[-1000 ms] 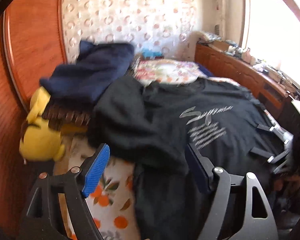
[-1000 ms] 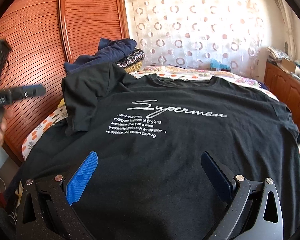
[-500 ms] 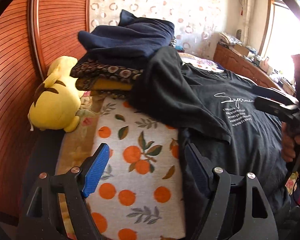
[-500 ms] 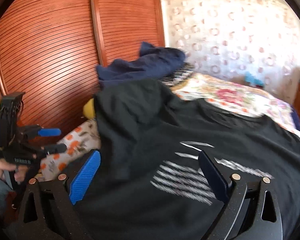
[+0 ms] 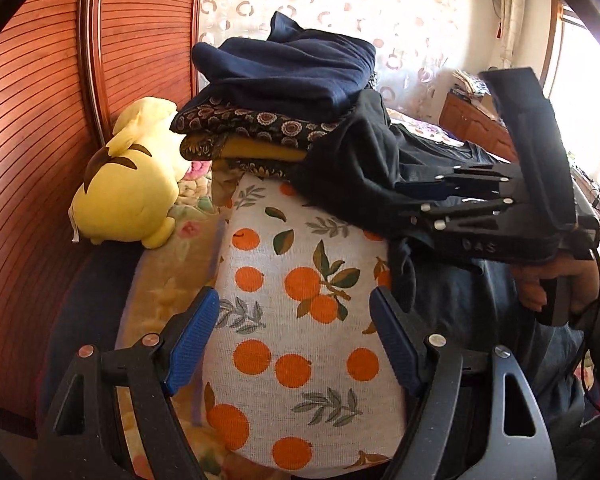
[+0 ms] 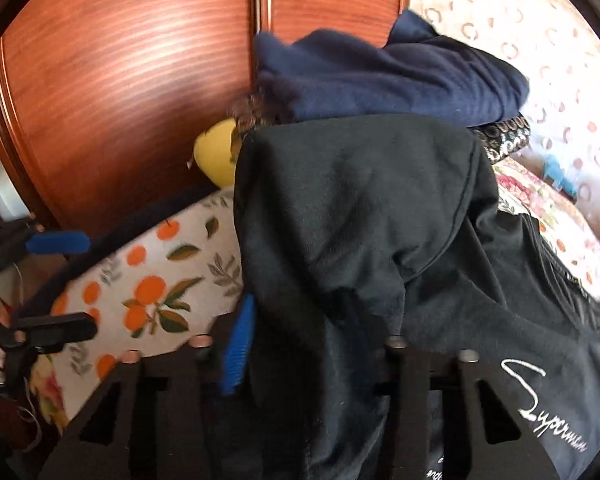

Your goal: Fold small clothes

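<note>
Black cotton T-shirt (image 6: 360, 208) lies spread on the bed, white script print facing up toward my right side, one sleeve flopped over the sheet near the stack of folded clothes. My right gripper (image 6: 312, 344) is closing on that sleeve: jaws nearly together, the blue pad on one side against the cloth, the other pad hidden under the fabric that bunches between them. From the left wrist view the same tool (image 5: 428, 192) comes in from the right, fingers close together with the sleeve edge pinched at their tips, and my right hand (image 5: 556, 284) is wrapped around its handle.

My left gripper (image 5: 292, 336) hangs wide open over the orange-print sheet (image 5: 300, 264), both blue pads clear, nothing between them, just beside the shirt's edge but not touching it. In the right wrist view it (image 6: 56, 280) sits at the far left, jaws apart, over the edge of the bed.

Behind the sleeve: folded pile with a navy fleece (image 5: 288, 68) on top, a dark floral-patterned piece (image 5: 252, 120) and a mustard layer under it. Yellow plush toy (image 5: 132, 184) lies left of the pile, against the reddish slatted wood door (image 5: 40, 120). Curtain with ring pattern (image 5: 380, 0) at the back. Right wrist view is motion-blurred, so the far pad contact I cannot tell exactly.
</note>
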A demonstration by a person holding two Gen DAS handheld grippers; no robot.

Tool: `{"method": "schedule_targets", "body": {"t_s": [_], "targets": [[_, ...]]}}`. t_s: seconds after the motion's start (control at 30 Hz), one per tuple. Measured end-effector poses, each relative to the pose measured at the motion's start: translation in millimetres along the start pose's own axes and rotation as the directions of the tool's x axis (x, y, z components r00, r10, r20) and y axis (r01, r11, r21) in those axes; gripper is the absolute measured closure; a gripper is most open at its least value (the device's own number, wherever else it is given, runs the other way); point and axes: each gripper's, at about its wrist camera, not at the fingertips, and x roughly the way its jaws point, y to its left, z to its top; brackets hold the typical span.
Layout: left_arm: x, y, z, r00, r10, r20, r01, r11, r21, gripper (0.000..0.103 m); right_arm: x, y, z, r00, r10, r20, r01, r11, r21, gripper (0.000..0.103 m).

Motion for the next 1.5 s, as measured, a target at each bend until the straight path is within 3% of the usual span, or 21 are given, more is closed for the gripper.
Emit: {"method": "schedule_targets", "body": {"t_s": [0.07,0.1,0.23,0.37,0.43,0.57,0.63,0.67,0.8,0.97,1.03,1.1,1.13,1.2,1.27,1.33,1.43,1.5], "targets": [[1.2,-2.0,0.0,1.0,-0.003,-0.002,0.003,1.0,0.003,0.025,4.3,-2.1,3.0,1.0,-0.011,-0.001,0.011,1.0,-0.013,0.096],[1.7,-3.7,0.1,1.0,-0.006,-0.002,0.006,1.0,0.005,0.025,4.2,-5.3,4.0,1.0,-0.002,0.009,0.002,1.0,-0.006,0.098],[2.0,-12.5,1.8,1.0,-0.018,0.003,0.018,1.0,0.018,0.025,-36.9,-39.2,-5.0,0.987,0.062,0.15,-0.08,0.99,0.117,0.098],[4.5,-25.4,6.9,0.999,-0.042,0.008,0.042,0.999,0.032,0.025,-64.8,-85.6,-33.6,0.975,0.012,0.221,-0.086,0.941,0.327,0.098],[7.1,-35.1,9.7,0.998,-0.054,0.009,0.054,0.997,0.05,0.025,-62.3,-102.9,-47.6,0.986,-0.083,0.148,0.022,0.927,0.375,0.097],[14.6,-55.0,14.7,0.998,-0.069,0.004,0.069,0.994,0.09,0.025,-56.5,-117.5,-62.0,0.968,-0.244,0.048,0.216,0.919,0.331,0.096],[20.0,-61.8,15.8,0.997,-0.072,-0.005,0.072,0.992,0.102,0.025,-58.2,-119.0,-62.7,0.954,-0.298,0.033,0.273,0.911,0.308,0.091],[23.9,-64.5,16.3,0.997,-0.076,-0.013,0.077,0.991,0.108,0.025,-61.4,-120.5,-63.8,0.949,-0.311,0.039,0.285,0.908,0.306,0.082],[41.0,-71.0,19.2,0.997,-0.066,-0.051,0.072,0.988,0.133,0.025,-66.3,-111.6,-48.9,0.965,-0.235,0.116,0.195,0.94,0.281,0.057],[55.6,-70.8,22.4,0.996,-0.039,-0.086,0.051,0.988,0.147,0.025,-58.7,-94.5,-33.9,0.981,-0.093,0.171,0.052,0.971,0.231,0.055],[57.7,-70.0,22.0,0.996,-0.029,-0.085,0.042,0.987,0.153,0.025,-45.7,-94.6,-30.2,0.988,-0.054,0.144,0.024,0.979,0.204,0.055],[58.4,-69.8,22.3,0.996,-0.024,-0.084,0.037,0.987,0.159,0.025,-23.5,-93.6,-25.5,0.998,-0.001,0.063,-0.01,0.986,0.169,0.055],[58.6,-69.8,22.4,0.996,-0.021,-0.081,0.034,0.986,0.162,0.025,-12.8,-93.5,-24.5,1.0,0.012,0.024,-0.015,0.988,0.151,0.057],[60.3,-69.8,23.0,0.997,-0.012,-0.074,0.024,0.985,0.169,0.025,0.3,-97.8,-21.2,1.0,-0.019,-0.008,0.02,0.993,0.112,0.096],[61.1,-68.5,23.6,0.998,-0.014,-0.069,0.025,0.986,0.163,0.024,4.9,-111.3,-15.6,1.0,-0.027,-0.015,0.029,0.994,0.108,0.099],[61.9,-67.8,23.7,0.998,-0.014,-0.063,0.024,0.987,0.161,0.024,2.3,-135.3,-2.4,0.996,-0.086,0.019,0.082,0.985,0.152,0.1],[62.8,-67.9,23.4,0.998,-0.012,-0.057,0.021,0.987,0.161,0.023,-4.6,-191.6,-6.1,0.978,-0.207,0.006,0.194,0.928,0.318,0.1],[63.3,-68.4,22.9,0.998,-0.016,-0.059,0.026,0.986,0.167,0.021,-1.3,-213.8,-12.7,0.956,-0.291,-0.037,0.286,0.895,0.343,0.098]]}}
